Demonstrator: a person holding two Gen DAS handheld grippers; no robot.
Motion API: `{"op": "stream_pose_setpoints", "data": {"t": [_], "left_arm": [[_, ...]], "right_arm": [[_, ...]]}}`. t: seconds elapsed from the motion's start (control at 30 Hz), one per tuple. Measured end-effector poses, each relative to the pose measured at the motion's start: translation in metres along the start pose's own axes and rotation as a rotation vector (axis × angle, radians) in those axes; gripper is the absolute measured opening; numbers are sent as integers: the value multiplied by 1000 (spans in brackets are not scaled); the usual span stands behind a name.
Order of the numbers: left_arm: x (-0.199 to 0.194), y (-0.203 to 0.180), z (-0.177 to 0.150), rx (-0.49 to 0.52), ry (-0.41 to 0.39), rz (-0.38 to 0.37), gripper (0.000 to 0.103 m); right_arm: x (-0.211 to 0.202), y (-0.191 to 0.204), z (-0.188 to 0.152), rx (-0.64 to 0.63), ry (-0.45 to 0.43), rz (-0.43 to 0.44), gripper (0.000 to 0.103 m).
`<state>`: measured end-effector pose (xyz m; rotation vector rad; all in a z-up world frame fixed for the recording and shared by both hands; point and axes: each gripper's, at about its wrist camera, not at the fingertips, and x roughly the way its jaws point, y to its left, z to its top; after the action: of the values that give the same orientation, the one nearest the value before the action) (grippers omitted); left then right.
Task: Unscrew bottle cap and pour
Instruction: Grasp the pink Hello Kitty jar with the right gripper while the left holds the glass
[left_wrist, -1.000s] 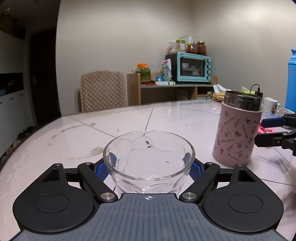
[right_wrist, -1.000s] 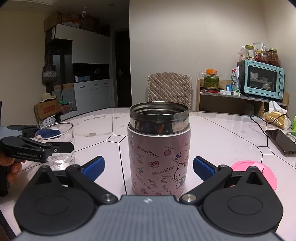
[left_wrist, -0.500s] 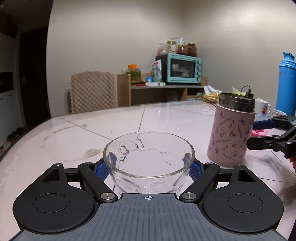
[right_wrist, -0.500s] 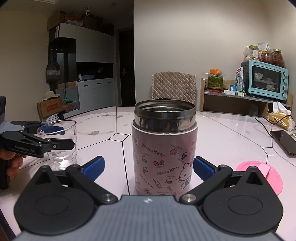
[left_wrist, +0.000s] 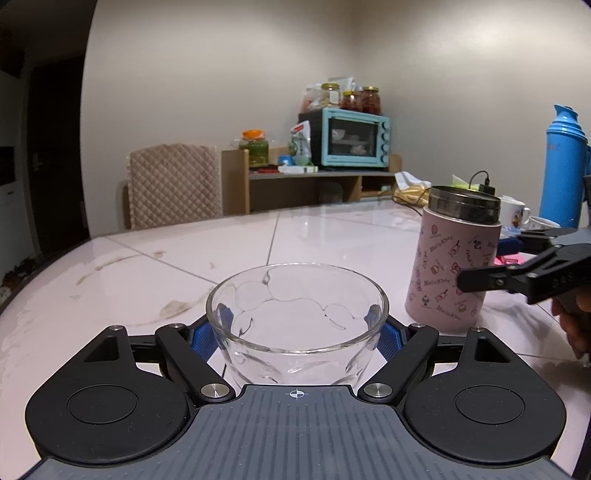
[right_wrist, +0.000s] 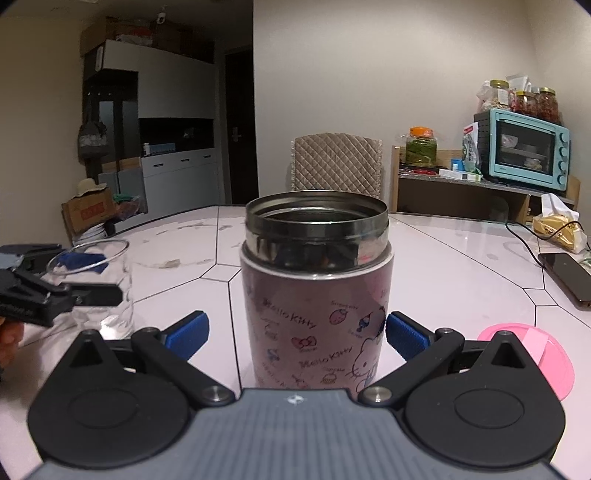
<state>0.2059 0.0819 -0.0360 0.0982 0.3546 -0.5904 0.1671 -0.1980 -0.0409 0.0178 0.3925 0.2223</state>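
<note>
Right gripper (right_wrist: 295, 332) has closed in beside the upright, uncapped pink steel-rimmed flask (right_wrist: 316, 295), blue pads apart from it on the left; left gripper (left_wrist: 297, 328) clamps the clear glass cup (left_wrist: 297, 314).

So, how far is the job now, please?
Done: the pink lid is off the jar and lies on the table. In hand: the left gripper holds the glass; the right gripper flanks the jar, not yet clamped. Left: pouring; the glass looks empty.

1 glass (left_wrist: 297, 317), 1 flask (right_wrist: 316, 291), 1 pink lid (right_wrist: 546, 354), 2 tools (left_wrist: 297, 325) (right_wrist: 295, 330)
</note>
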Motion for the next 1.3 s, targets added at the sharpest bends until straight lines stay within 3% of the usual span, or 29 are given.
{"op": "stream_pose_setpoints", "data": {"t": [0.5, 0.77, 1.3], "left_arm": [[3, -1, 0, 7, -7, -50, 86], [2, -1, 0, 10, -11, -59, 86], [3, 0, -2, 17, -2, -80, 86]], "right_arm": [[23, -14, 0, 75, 43, -10, 103], [27, -12, 1, 79, 58, -38, 90], [27, -7, 1, 45, 56, -36, 89]]}}
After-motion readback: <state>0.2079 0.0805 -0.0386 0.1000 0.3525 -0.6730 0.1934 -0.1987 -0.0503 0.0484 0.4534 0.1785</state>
